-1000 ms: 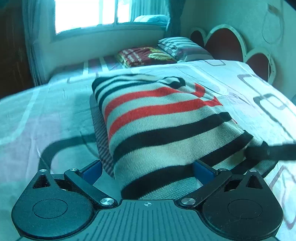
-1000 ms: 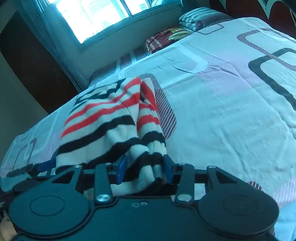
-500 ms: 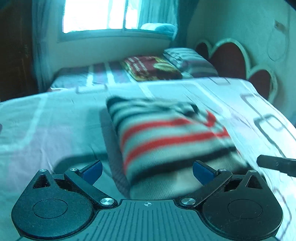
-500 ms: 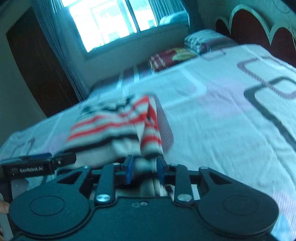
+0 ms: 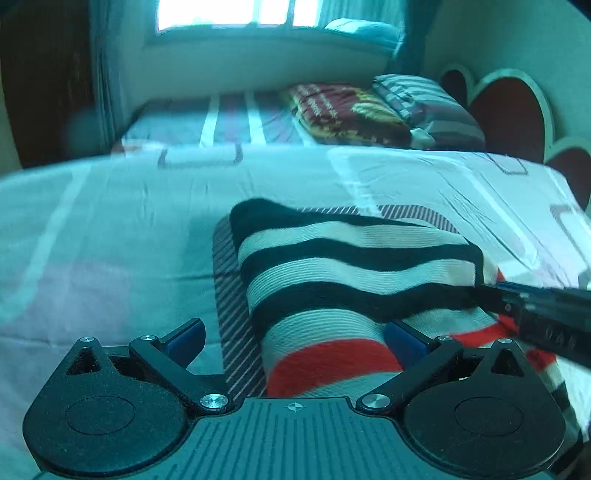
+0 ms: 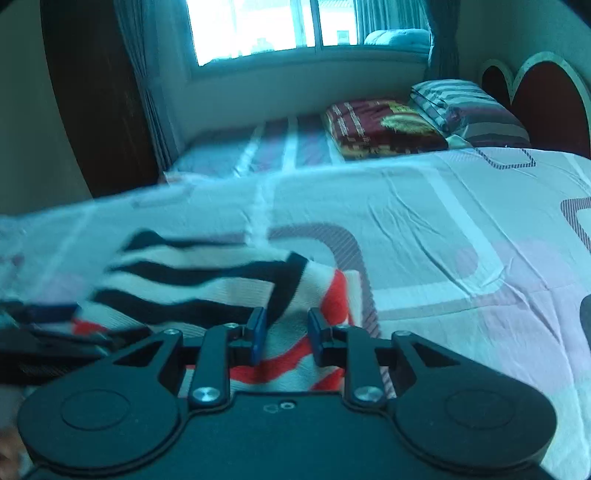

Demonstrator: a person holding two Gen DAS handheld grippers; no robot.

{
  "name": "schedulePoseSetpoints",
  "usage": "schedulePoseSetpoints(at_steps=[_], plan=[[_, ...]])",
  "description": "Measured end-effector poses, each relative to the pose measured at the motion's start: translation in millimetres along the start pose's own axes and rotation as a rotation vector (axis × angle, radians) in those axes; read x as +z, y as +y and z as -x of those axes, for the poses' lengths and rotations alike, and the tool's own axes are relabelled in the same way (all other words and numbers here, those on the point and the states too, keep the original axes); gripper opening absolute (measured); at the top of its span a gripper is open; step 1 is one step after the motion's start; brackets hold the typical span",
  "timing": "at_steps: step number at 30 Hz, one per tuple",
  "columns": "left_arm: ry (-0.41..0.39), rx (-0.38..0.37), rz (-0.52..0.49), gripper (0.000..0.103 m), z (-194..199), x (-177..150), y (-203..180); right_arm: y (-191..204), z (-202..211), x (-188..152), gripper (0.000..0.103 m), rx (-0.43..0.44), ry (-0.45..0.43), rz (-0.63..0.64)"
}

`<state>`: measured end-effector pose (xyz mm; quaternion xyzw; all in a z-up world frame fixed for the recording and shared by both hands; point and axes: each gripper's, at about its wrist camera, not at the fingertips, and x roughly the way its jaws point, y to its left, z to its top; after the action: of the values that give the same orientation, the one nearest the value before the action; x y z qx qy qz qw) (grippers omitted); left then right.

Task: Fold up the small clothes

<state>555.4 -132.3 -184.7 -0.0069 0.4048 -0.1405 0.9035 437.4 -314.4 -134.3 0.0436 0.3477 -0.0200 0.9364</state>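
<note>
The bed (image 5: pixel 110 229) fills the near and middle ground of both views, covered with a pale sheet printed with rounded grey rectangles. A scalloped headboard (image 5: pixel 513 114) in dark red stands at the far right. Behind the bed a window (image 6: pixel 258 29) lets in bright light, with a curtain (image 6: pixel 147 92) hanging at its left.

At the far end of the bed lie a dark red patterned blanket (image 5: pixel 347 110) and, just to its right and touching it, a grey striped pillow (image 5: pixel 428 103).

The striped sweater (image 5: pixel 351 266) lies on the sheet near the cameras, folded over so that black and cream bands face up, with red bands at its near edge.

The left gripper (image 5: pixel 293 338) stands with its blue pads spread wide. The sweater's near edge lies between them. The right pad sits against the cloth; the left pad is clear of it, so nothing is clamped.

The right gripper (image 6: pixel 284 334) has its jaws drawn close together, having just been closing, with a bunched fold of the sweater (image 6: pixel 207 280) pinched between the blue pads. In the left wrist view its fingers enter from the right and meet the sweater's right edge.
</note>
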Motion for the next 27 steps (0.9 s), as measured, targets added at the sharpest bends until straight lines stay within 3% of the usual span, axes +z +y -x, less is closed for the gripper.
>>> schedulePoseSetpoints(at_steps=[5,11,15,19,22,27], plan=[[0.03,-0.013,0.088,0.103,-11.0,1.1,8.8,-1.9,-0.1,-0.1,0.024,0.001,-0.013,-0.018],[-0.045,-0.031,0.047,0.103,38.8,-22.5,6.8,3.5,55.8,-7.1,0.028,0.061,-0.077,-0.043],[-0.086,-0.026,0.001,0.103,66.4,-45.0,2.0,13.3,82.9,-30.2,0.028,0.069,-0.086,0.0],[-0.069,0.0,-0.017,0.103,62.8,-57.4,-1.3,5.1,62.4,-50.1,0.032,-0.01,-0.015,0.01],[-0.061,-0.009,-0.01,0.103,55.0,-57.8,0.3,-12.9,54.6,-51.0,0.036,0.033,-0.007,-0.096],[-0.057,-0.003,0.016,0.103,75.7,-61.3,-0.6,-7.0,75.6,-47.1,0.039,0.036,-0.004,-0.105]])
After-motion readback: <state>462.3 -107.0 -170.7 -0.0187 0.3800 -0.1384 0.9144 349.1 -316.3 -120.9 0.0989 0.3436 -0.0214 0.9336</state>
